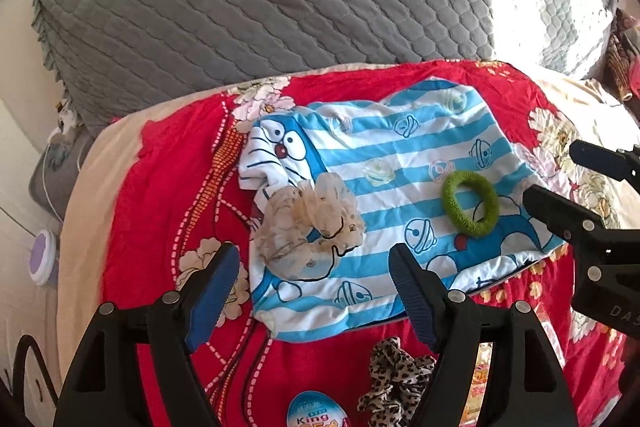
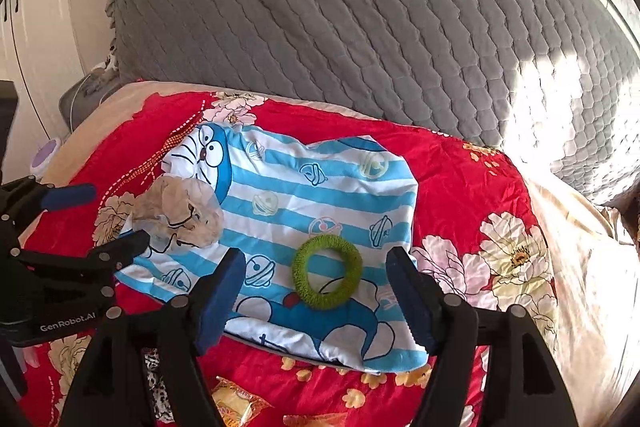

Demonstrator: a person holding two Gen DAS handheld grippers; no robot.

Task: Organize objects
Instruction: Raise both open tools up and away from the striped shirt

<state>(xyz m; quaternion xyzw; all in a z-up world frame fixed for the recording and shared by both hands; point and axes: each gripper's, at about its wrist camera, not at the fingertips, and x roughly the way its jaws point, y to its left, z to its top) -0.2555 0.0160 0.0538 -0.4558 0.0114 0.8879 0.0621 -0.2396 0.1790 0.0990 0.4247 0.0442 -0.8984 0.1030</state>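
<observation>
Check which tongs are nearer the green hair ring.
Right. The right tongs hang open directly around the green hair ring, not touching it. The left tongs hang open over the beige scrunchie, off to the ring's left.

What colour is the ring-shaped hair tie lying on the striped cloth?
Green hair tie, clearest in the right wrist view.

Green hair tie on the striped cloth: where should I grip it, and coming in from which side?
Pinch the near arc of the green hair tie, one finger inside the hole, one outside. It lies flat on the striped cloth, hole up, so come down from above. The right gripper probably suits best: open, empty, roughly over it. Pinch shallow to avoid catching cloth.
</observation>
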